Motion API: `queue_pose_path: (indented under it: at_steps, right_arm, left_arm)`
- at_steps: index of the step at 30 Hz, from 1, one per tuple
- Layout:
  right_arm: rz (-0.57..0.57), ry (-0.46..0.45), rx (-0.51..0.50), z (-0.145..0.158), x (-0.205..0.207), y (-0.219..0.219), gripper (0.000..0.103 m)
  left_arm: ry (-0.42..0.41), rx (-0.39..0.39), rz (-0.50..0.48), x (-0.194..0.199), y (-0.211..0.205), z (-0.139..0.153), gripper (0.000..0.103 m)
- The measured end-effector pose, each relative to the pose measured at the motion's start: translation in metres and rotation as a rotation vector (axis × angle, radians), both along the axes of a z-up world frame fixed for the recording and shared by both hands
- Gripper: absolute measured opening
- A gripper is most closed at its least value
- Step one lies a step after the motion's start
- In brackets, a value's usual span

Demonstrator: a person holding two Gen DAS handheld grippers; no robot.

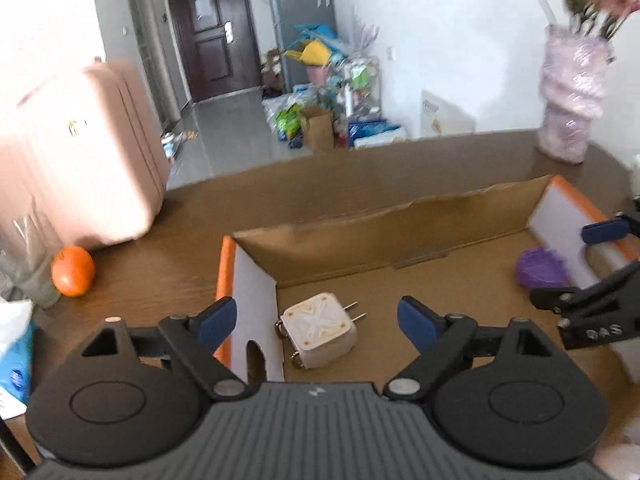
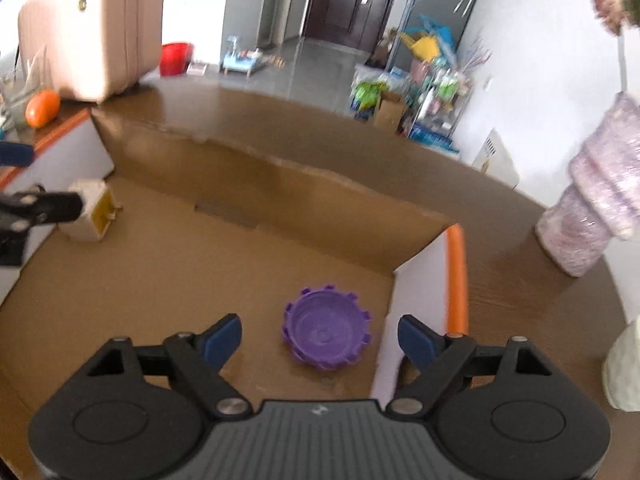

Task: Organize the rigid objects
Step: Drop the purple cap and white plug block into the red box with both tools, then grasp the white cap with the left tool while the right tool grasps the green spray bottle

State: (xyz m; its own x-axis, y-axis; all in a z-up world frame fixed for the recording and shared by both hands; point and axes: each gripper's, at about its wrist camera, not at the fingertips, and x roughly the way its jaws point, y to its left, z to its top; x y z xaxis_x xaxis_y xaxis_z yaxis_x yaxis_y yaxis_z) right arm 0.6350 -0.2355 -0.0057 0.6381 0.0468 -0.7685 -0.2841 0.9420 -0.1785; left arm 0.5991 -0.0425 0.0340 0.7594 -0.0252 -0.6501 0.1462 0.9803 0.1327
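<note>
A shallow cardboard box (image 1: 360,236) with white, orange-edged end walls lies on the brown table. Inside it near the left wall rests a white cube plug adapter (image 1: 320,330) with two metal prongs, also seen in the right wrist view (image 2: 90,212). My left gripper (image 1: 316,320) hangs open above it, pads clear of it, one finger outside the left wall. Near the right wall lies a purple toothed lid (image 2: 326,334), also at the far right of the left wrist view (image 1: 540,268). My right gripper (image 2: 320,336) stands open over it without touching, straddling the right wall (image 2: 416,280).
A pink suitcase (image 1: 80,152), an orange (image 1: 73,271) and a clear cup (image 1: 28,264) stand left of the box. A vase wrapped in pink film (image 2: 588,208) stands at the back right. A pale object (image 2: 624,364) sits right of the box.
</note>
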Motion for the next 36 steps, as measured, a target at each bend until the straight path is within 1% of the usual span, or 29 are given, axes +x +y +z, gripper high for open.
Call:
queue_pose_path:
  at_steps: [1, 2, 5, 7, 8, 10, 11, 13, 15, 16, 19, 21, 24, 26, 28, 29, 31, 33, 36]
  right_arm:
    - [-0.008, -0.008, -0.009, 0.007, -0.005, -0.001, 0.085]
    - [-0.013, -0.018, -0.002, 0.017, -0.014, -0.003, 0.085]
    - [-0.002, -0.036, 0.040, 0.049, -0.040, -0.009, 0.089]
    - [0.005, -0.055, 0.046, 0.070, -0.061, -0.013, 0.090]
    - [0.004, -0.077, 0.049, 0.079, -0.075, -0.016, 0.091]
    - [-0.010, -0.147, 0.064, 0.095, -0.105, -0.023, 0.094]
    - [-0.019, -0.202, 0.076, 0.101, -0.124, -0.028, 0.099]
    - [-0.045, -0.343, 0.116, 0.108, -0.167, -0.036, 0.103]
    - [-0.066, -0.482, 0.152, 0.104, -0.208, -0.043, 0.103]
    - [-0.069, -0.524, 0.162, 0.098, -0.227, -0.046, 0.103]
    - [-0.091, -0.593, 0.203, 0.081, -0.273, -0.051, 0.103]
    - [-0.090, -0.628, 0.245, 0.071, -0.301, -0.051, 0.103]
    - [-0.093, -0.663, 0.310, 0.059, -0.340, -0.050, 0.103]
    - [-0.103, -0.672, 0.359, 0.052, -0.367, -0.050, 0.103]
    - [-0.094, -0.656, 0.397, 0.041, -0.395, -0.049, 0.103]
    - [-0.094, -0.646, 0.410, 0.036, -0.406, -0.048, 0.103]
    - [-0.078, -0.631, 0.419, 0.024, -0.432, -0.042, 0.103]
    - [-0.070, -0.608, 0.415, 0.010, -0.459, -0.038, 0.103]
    - [-0.037, -0.560, 0.401, -0.011, -0.498, -0.033, 0.103]
  left_arm:
    - [-0.017, -0.014, 0.002, -0.007, 0.003, 0.012, 0.092]
    - [-0.028, -0.025, 0.007, -0.015, 0.006, 0.023, 0.096]
    - [-0.046, -0.030, 0.022, -0.043, 0.014, 0.056, 0.099]
    - [-0.083, -0.031, 0.044, -0.069, 0.020, 0.074, 0.101]
    - [-0.115, -0.029, 0.057, -0.082, 0.024, 0.080, 0.103]
    - [-0.211, -0.020, 0.082, -0.117, 0.029, 0.088, 0.103]
    - [-0.268, -0.014, 0.090, -0.137, 0.031, 0.089, 0.103]
    - [-0.373, -0.011, 0.113, -0.172, 0.036, 0.084, 0.103]
    - [-0.467, -0.030, 0.141, -0.209, 0.041, 0.072, 0.103]
    - [-0.492, -0.036, 0.137, -0.225, 0.042, 0.065, 0.103]
    - [-0.528, -0.060, 0.077, -0.269, 0.045, 0.043, 0.103]
    - [-0.547, -0.066, 0.093, -0.298, 0.044, 0.031, 0.103]
    - [-0.572, -0.079, 0.105, -0.342, 0.043, 0.021, 0.103]
    - [-0.592, -0.079, 0.105, -0.371, 0.041, 0.014, 0.103]
    - [-0.593, -0.071, 0.091, -0.400, 0.039, 0.008, 0.103]
    - [-0.595, -0.076, 0.086, -0.415, 0.039, 0.003, 0.103]
    - [-0.585, -0.099, 0.104, -0.444, 0.040, -0.010, 0.103]
    - [-0.553, -0.114, 0.103, -0.472, 0.042, -0.026, 0.103]
    - [-0.473, -0.089, 0.093, -0.495, 0.040, -0.044, 0.103]
